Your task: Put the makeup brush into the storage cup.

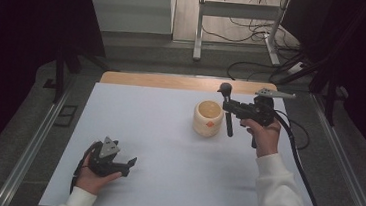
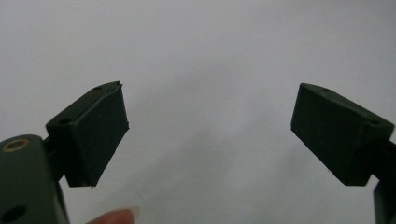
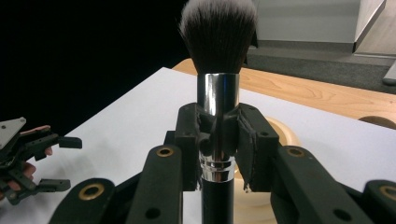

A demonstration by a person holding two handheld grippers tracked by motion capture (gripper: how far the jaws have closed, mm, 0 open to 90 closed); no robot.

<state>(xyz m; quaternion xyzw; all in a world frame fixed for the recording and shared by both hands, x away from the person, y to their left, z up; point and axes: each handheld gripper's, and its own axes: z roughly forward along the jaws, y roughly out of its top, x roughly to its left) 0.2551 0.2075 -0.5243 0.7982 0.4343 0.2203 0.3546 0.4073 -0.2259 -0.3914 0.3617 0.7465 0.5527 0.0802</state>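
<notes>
While right gripper (image 3: 219, 140) clamps brush (image 3: 218, 42) | cup (image 1: 207, 118) just beside | left gripper (image 2: 208, 135) wide, apart

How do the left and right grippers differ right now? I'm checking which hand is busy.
The right gripper has its fingers shut on a makeup brush, while the left gripper stands wide open with nothing between its fingers. The right is raised beside the cream cup; the left sits low at the near edge of the white table. Both are black and hand-held.
</notes>
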